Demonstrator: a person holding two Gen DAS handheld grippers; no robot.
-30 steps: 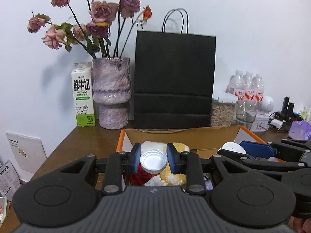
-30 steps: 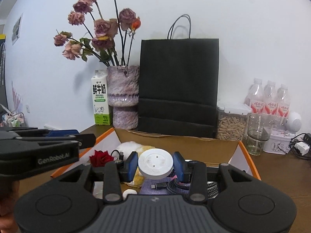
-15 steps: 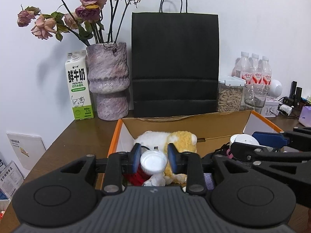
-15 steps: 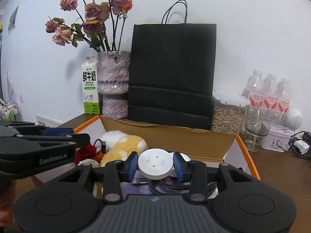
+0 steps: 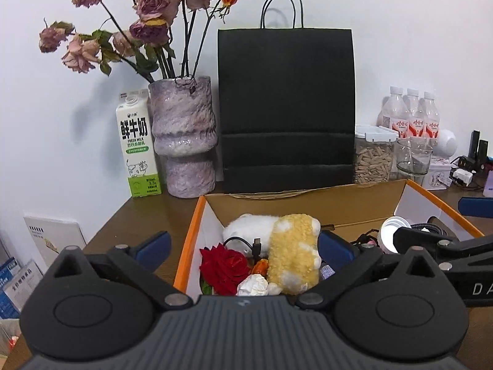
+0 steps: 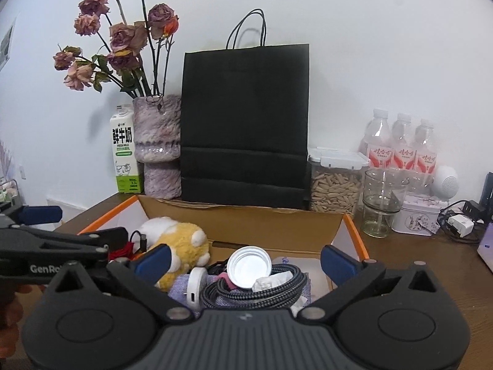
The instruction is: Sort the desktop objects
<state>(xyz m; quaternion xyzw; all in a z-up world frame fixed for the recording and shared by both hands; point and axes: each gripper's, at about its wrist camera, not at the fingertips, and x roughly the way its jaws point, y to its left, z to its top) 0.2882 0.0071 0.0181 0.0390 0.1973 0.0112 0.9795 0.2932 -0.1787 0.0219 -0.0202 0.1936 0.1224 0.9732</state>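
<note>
Two grippers hang over an orange-edged cardboard box (image 6: pixel 351 231) on the brown wooden table (image 6: pixel 409 252). The left gripper (image 5: pixel 243 246) and right gripper (image 6: pixel 245 260) have just been opening; both gape wide, gripping nothing. Inside, a fluffy yellow-and-white plush (image 5: pixel 291 252) fills the left corner, a braided grey cable (image 6: pixel 262 289) coils nearby, and a round white lid (image 6: pixel 249 266) lies on it.

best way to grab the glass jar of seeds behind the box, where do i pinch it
Take the seed jar by its clear body just below the white clip lid, reaching level over the cardboard box. It stands upright with flat vertical walls. The black bag crowds its left and the empty glass its right, so set the jaws carefully, or nudge the glass aside first.
</note>
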